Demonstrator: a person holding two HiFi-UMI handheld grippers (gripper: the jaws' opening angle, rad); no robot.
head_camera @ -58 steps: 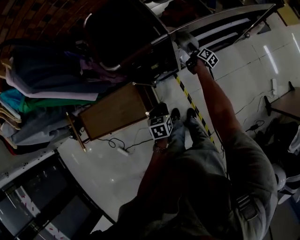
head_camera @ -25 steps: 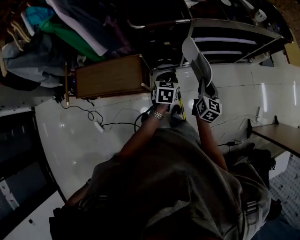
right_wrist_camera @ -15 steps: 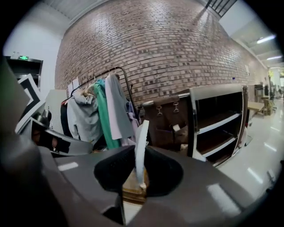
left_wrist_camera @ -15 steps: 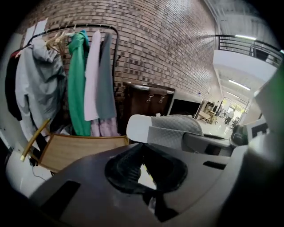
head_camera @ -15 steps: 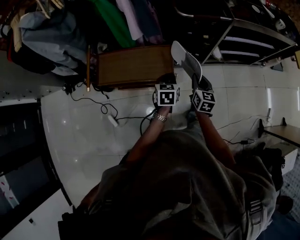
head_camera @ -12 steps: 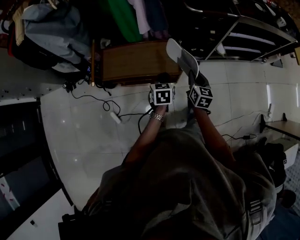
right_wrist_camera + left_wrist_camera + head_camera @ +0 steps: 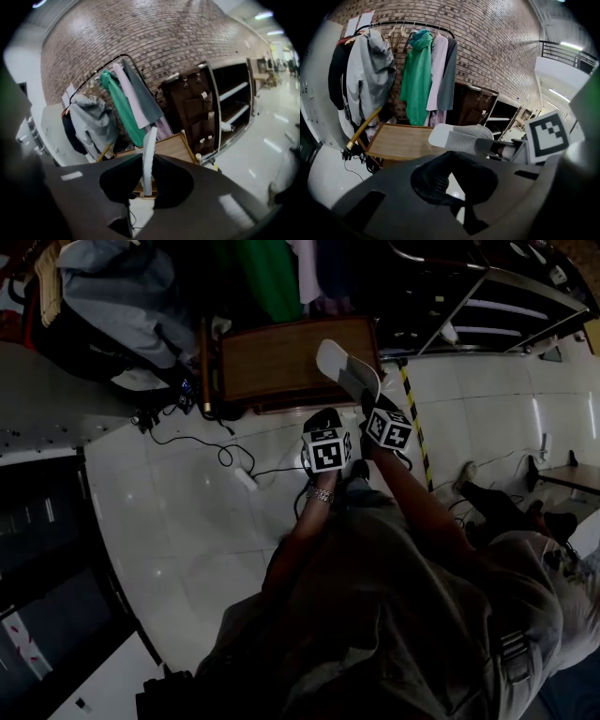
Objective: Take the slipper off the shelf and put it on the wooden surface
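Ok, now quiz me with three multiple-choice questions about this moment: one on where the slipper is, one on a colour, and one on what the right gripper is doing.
1. Where is the slipper?
A. on the shelf
B. in the right gripper, by the wooden surface
C. lying on the floor

2. What colour is the brightest jacket on the rack?
A. green
B. red
C. yellow

3. The right gripper's fingers are:
A. wide apart and empty
B. pressed on a cable
C. shut on the slipper

Answers: 1 B, the slipper sticks out of the right gripper at the wooden surface's edge. 2 A, it hangs green between paler garments. 3 C, the fingers clamp the slipper edge-on.
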